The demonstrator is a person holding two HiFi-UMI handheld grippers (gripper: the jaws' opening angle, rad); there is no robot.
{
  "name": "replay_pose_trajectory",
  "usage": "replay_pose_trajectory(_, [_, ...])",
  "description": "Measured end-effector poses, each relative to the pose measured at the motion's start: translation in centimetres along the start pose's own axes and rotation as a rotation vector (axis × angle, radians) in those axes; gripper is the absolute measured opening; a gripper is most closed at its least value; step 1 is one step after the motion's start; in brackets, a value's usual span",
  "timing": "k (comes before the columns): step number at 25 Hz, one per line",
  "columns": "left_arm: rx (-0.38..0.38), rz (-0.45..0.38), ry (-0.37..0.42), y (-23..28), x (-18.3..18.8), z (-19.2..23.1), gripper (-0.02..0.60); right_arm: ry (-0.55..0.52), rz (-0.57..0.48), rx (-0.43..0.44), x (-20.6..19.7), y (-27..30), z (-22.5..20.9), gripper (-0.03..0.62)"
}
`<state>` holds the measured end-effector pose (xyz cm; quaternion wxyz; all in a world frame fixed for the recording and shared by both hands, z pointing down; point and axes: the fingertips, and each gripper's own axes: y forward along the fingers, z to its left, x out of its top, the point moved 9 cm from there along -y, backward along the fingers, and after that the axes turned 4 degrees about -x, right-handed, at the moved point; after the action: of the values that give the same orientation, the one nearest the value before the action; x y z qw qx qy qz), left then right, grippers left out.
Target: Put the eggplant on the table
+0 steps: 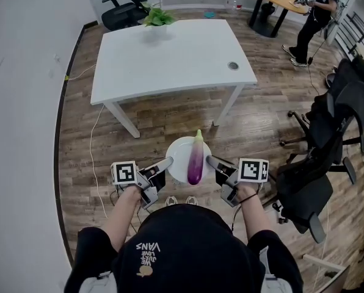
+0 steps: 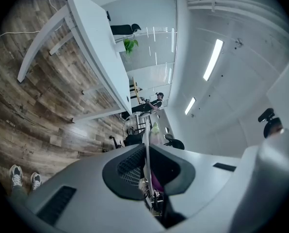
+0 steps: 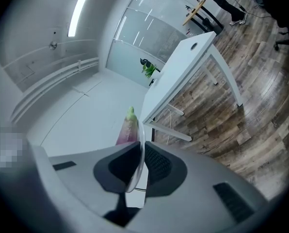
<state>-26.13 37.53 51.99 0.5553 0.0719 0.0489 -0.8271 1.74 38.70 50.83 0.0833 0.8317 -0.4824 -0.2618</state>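
Office room with a wood-plank floor. A white table stands ahead, with a potted plant at its far edge. Black office chairs stand to the right, and a second person stands in the far right corner.

A white plate is held in the air above the floor, short of the table. The left gripper has narrow jaws clamped on the plate's left rim. The right gripper has narrow jaws clamped on the right rim. The eggplant lies on the plate between the two grippers, its green stem end toward the table. It is not on the table.
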Motion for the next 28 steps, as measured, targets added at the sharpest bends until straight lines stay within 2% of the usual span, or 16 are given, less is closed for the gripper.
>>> replay_pose_trajectory(4, [-0.013, -0.007, -0.015, 1.5, -0.2, -0.1, 0.025, 0.000, -0.004, 0.008, 0.9, -0.7, -0.8, 0.038])
replay_pose_trajectory(8, [-0.001, -0.008, 0.009, 2.8, -0.3, 0.0, 0.025, -0.002, -0.002, 0.026, 2.0, -1.5, -1.4, 0.038])
replay_pose_trajectory(13, [-0.017, -0.035, -0.012, 4.6, -0.3, 0.1, 0.025, 0.005, -0.001, 0.055, 3.5, -1.8, -2.4, 0.038])
replay_pose_trajectory(20, [-0.021, -0.043, -0.019, 6.2, 0.7, 0.6, 0.025, -0.006, 0.010, 0.019, 5.6, -1.9, -3.4, 0.038])
replay_pose_trajectory(25, [-0.021, -0.028, -0.028, 7.8, 3.7, 1.3, 0.025, 0.012, -0.012, 0.043, 8.1, -0.2, -3.9, 0.038])
replay_pose_trajectory(28, [-0.021, -0.007, -0.028, 8.6, 6.5, 1.6, 0.025, 0.017, -0.024, 0.020, 10.1, 1.1, -3.9, 0.038])
